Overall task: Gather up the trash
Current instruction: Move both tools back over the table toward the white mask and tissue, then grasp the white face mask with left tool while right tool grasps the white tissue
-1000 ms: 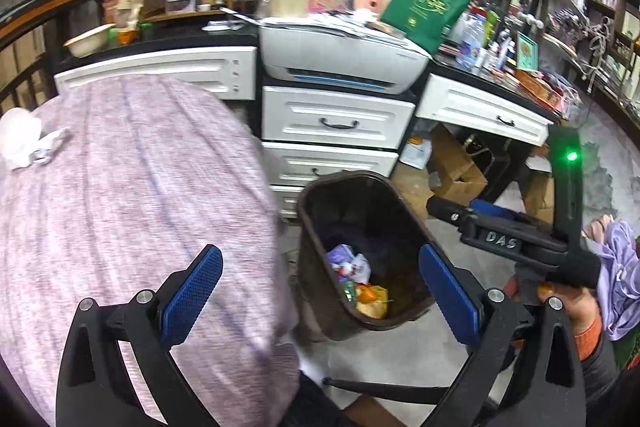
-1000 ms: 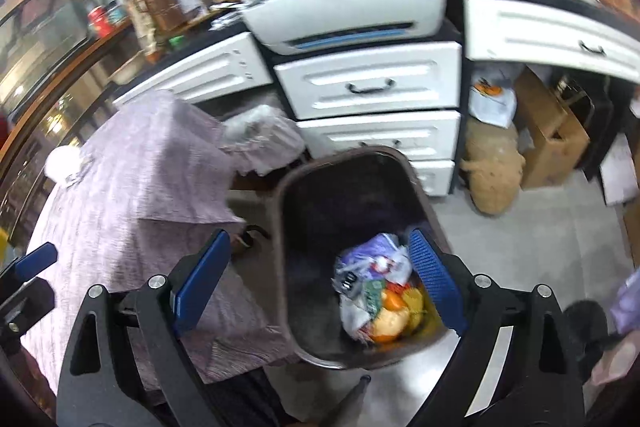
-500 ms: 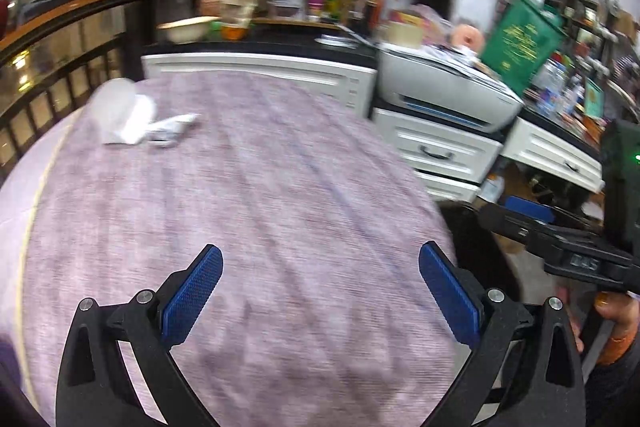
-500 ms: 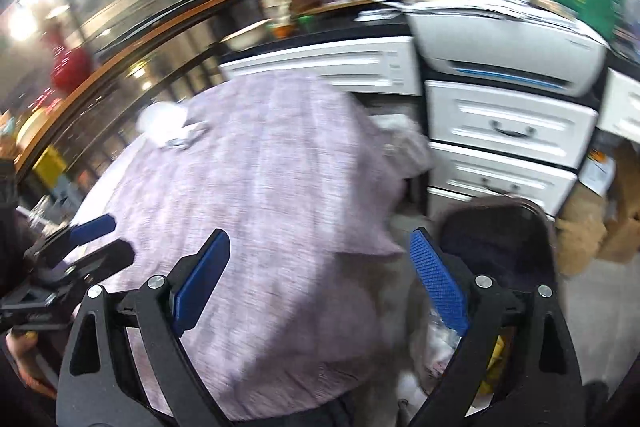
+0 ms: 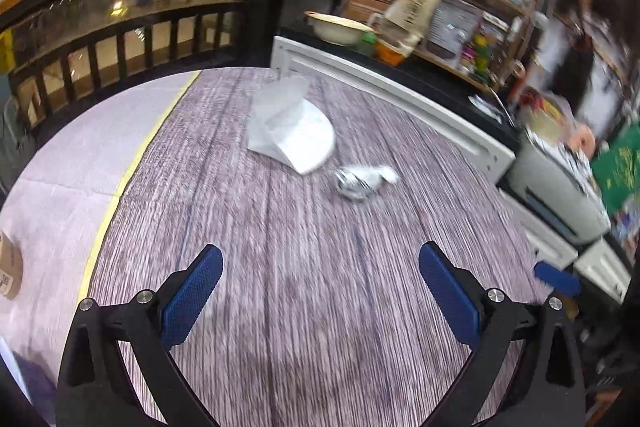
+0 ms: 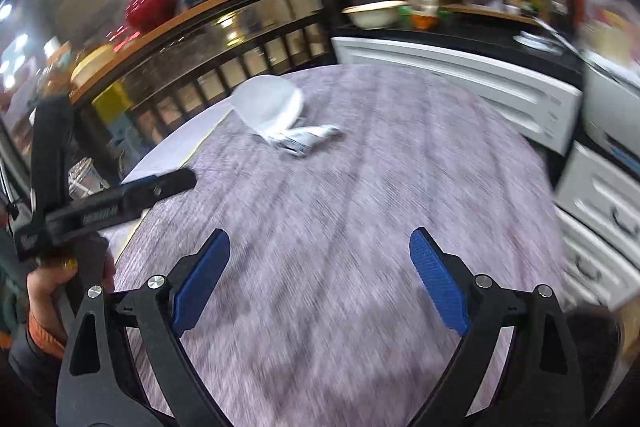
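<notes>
**Both grippers off the bin, back over the table**

Your left gripper [image 5: 320, 291] is spread wide with nothing between its pads; same for your right gripper [image 6: 320, 279]. Both hang above the purple cloth [image 5: 304, 267], pointing across the table.

What changed: a second ago both cameras looked down into the brown bin with its coloured scraps. Half a second ago the bin was sliding out of frame at lower right. Now it is out of the left view altogether, and the right view shows only a dark blurred shape at 4 o'clock, which may be its rim; cannot say. Heavy motion blur in the right view, so you are likely mid-swing.

For the task: the last drop looks finished, and you are lined up for the next pick.

Remaining trash, left view: white paper [image 5: 290, 125] at 12 o'clock from the gripper, well apart from it. Crumpled wrapper [image 5: 362, 181] just beside the paper, at 1 o'clock. Right view: the paper [image 6: 270, 103] and wrapper [image 6: 308, 139] sit at 11 to 12 o'clock, touching or nearly so. They were small at far left a second ago; now near centre and larger.
</notes>
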The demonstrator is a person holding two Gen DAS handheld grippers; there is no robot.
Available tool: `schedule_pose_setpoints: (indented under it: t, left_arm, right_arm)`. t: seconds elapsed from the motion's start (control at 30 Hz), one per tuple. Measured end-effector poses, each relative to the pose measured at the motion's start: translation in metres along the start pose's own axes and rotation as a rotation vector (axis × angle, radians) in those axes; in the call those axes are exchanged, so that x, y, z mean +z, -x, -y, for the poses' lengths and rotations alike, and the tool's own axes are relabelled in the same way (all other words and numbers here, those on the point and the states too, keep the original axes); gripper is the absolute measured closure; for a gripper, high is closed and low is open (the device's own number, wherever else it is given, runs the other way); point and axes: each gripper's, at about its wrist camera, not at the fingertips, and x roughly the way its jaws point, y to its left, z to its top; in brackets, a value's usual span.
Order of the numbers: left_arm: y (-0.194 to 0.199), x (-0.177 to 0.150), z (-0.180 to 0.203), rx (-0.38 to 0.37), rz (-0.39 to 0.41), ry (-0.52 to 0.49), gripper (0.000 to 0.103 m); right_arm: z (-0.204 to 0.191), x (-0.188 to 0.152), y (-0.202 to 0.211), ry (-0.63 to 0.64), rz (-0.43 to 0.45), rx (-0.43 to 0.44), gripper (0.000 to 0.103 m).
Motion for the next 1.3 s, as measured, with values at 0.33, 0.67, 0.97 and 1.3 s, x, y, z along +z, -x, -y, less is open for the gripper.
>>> schedule_pose_setpoints:
  t: [0.33,0.67,0.97,1.3]
  left_arm:
    - [-0.086,0.074,-0.032,0.126,-0.011,0.064,0.014]
    - [-0.146,0.085,-0.040,0.192,-0.108,0.047,0.077]
    - [-0.116,0.077,-0.043,0.156,-0.039,0.102,0.095]
    - [-0.058,0.055,-0.020,0.116,0.051,0.066,0.095]
  right_arm:
    - [-0.011,0.068,-0.111,0.113,-0.129,0.033,0.013]
    - [-0.022,0.084,-0.172,0.250,-0.224,-0.034,0.043]
    - [-0.025,0.077,-0.136,0.242,-0.148,-0.052,0.070]
    - [-0.036,0.050,-0.070,0.191,-0.081,-0.044,0.071]
